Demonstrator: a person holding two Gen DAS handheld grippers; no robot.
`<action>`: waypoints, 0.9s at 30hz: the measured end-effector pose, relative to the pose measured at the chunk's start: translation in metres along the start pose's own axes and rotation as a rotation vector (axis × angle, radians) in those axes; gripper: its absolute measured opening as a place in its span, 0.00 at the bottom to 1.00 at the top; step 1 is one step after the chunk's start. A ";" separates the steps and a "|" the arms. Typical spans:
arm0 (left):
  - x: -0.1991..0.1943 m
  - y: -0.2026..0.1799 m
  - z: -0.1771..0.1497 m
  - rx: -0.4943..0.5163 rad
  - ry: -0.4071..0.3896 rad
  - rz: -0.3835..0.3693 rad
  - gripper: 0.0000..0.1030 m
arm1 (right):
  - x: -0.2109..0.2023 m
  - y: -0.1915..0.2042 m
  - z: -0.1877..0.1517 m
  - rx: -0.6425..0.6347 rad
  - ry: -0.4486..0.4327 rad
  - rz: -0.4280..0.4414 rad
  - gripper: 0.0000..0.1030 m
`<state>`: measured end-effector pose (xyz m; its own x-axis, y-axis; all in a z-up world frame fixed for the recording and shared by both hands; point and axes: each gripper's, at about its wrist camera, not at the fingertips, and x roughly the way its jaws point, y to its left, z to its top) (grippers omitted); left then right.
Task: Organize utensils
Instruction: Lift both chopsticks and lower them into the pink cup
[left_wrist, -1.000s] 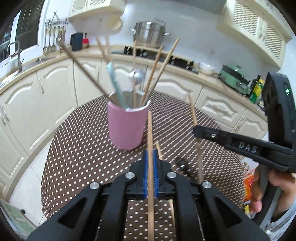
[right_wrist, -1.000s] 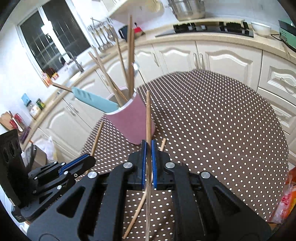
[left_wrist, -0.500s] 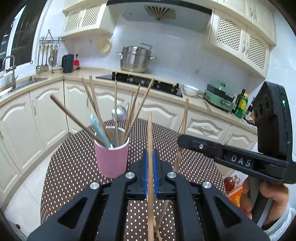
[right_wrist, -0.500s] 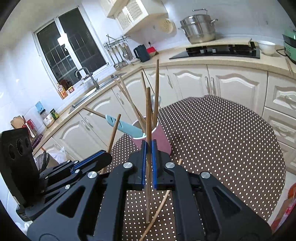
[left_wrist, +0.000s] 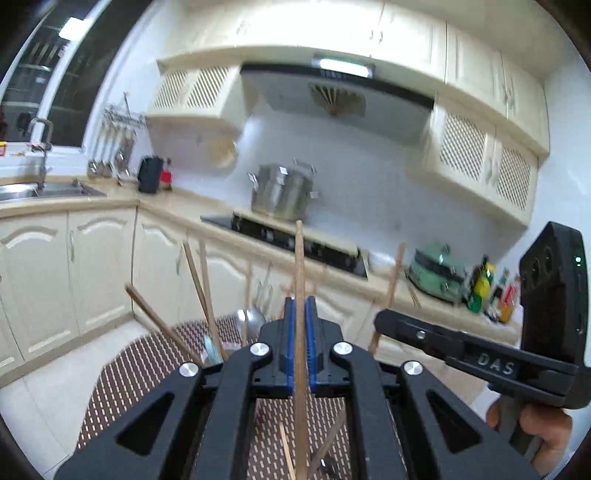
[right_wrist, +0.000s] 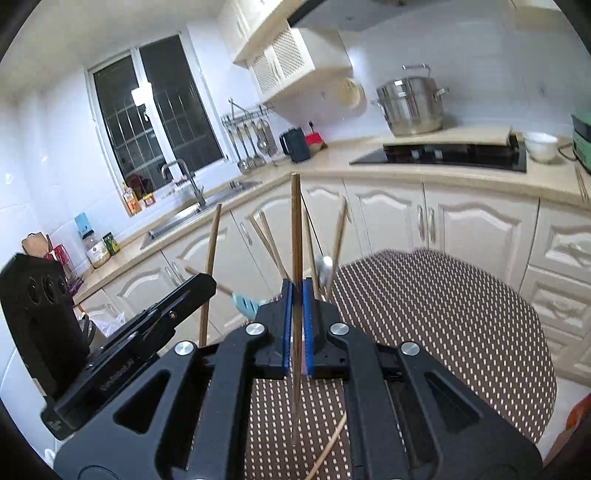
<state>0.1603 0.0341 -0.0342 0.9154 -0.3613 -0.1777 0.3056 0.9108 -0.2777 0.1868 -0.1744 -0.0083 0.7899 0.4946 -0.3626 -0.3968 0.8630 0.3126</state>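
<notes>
Left gripper (left_wrist: 300, 345): jaws clamped on a wooden chopstick (left_wrist: 300, 280), upright, held at about mid-length.
Right gripper (right_wrist: 297, 325): jaws clamped on a second chopstick (right_wrist: 295, 236), also upright.
Cup: body hidden behind both grippers — only its contents show, namely several sticks (left_wrist: 201, 286), a metal spoon (right_wrist: 325, 267) and a blue spatula (right_wrist: 245, 304).
Held sticks: both above and on the near side of the cup.
Loose chopstick (right_wrist: 330, 446): lying on the dotted table (right_wrist: 443, 332), nearer than the cup.
Risk: the fanned sticks crowd the cup mouth — a descending tip could strike one and tip the cup.
Risk: thin round sticks may swivel between the pads.
</notes>
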 end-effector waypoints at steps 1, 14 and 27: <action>0.000 0.000 0.003 0.001 -0.031 0.008 0.05 | 0.000 0.001 0.003 -0.007 -0.011 -0.001 0.06; 0.028 -0.008 0.021 0.064 -0.404 0.184 0.05 | 0.019 0.011 0.043 -0.064 -0.123 0.037 0.06; 0.073 -0.007 0.012 0.068 -0.489 0.288 0.05 | 0.043 -0.011 0.061 -0.062 -0.191 0.090 0.06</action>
<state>0.2281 0.0039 -0.0338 0.9741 0.0232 0.2249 0.0272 0.9755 -0.2183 0.2539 -0.1690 0.0256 0.8220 0.5463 -0.1609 -0.4930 0.8241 0.2790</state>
